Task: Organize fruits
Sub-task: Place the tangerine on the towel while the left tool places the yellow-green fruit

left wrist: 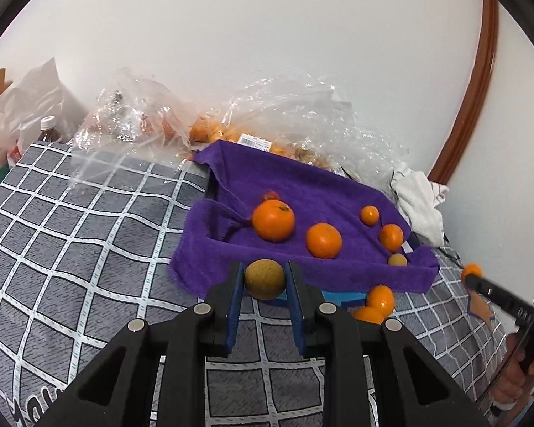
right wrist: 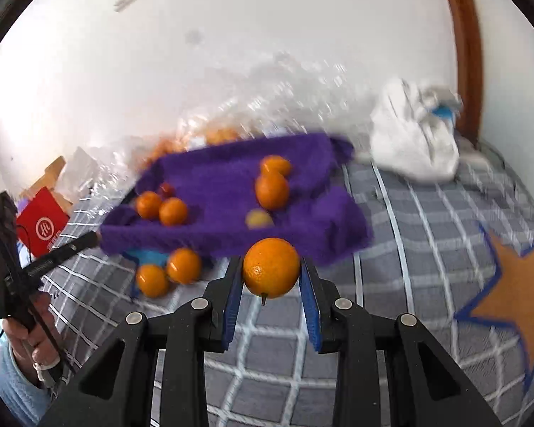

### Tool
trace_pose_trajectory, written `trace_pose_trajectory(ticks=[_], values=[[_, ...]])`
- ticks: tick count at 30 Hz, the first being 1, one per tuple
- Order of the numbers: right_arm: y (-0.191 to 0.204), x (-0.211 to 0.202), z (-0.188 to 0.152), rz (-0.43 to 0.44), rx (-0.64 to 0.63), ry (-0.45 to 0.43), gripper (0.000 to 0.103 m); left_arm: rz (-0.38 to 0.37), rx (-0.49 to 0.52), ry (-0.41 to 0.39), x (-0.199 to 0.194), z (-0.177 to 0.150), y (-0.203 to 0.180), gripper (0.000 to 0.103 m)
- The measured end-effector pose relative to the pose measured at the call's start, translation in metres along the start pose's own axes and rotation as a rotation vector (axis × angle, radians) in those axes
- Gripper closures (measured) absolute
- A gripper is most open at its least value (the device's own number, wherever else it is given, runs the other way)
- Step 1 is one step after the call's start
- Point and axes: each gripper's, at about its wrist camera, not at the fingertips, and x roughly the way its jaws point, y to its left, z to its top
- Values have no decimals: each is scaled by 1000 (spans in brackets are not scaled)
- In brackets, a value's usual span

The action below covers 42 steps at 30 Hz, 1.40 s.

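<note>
My left gripper [left wrist: 264,279] clamped on brownish-yellow fruit [left wrist: 264,279], pinched at widest part so it won't roll out. My right gripper [right wrist: 271,270] clamped on orange [right wrist: 271,267], stem down. Both held just short of near rim of purple-towel tray [left wrist: 302,270]; likely next is drop-in. Two loose oranges [right wrist: 169,272] on checked bedspread [left wrist: 71,231] beside tray front, not yet sorted. Inside tray: oranges left and right, small yellow fruit [left wrist: 397,259] near front-right corner. Open towel in middle. Beyond: clear plastic bags [left wrist: 267,114], wall.
</note>
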Motion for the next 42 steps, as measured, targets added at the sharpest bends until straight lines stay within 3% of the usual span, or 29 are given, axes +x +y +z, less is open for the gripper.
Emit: trace_pose_trajectory(ticks=[9, 13, 17, 22, 31, 38, 42], values=[[2, 37, 57, -19, -5, -15, 71, 33, -46, 5, 4, 2, 11, 80], [-15, 74, 50, -71, 32, 29, 71, 43, -48, 12, 6, 1, 12, 80], [-23, 95, 36, -53, 51, 105, 71, 38, -49, 36, 12, 1, 11, 80], [-21, 107, 27, -40, 67, 127, 71, 13, -51, 46, 11, -1, 10, 80], [-19, 101, 24, -54, 63, 95, 70, 21, -30, 55, 14, -3, 7, 80], [-17, 87, 24, -60, 58, 66, 53, 81, 31, 1, 5, -2, -3, 80], [-18, 76, 27, -71, 56, 24, 49, 77, 33, -12, -4, 12, -6, 80]])
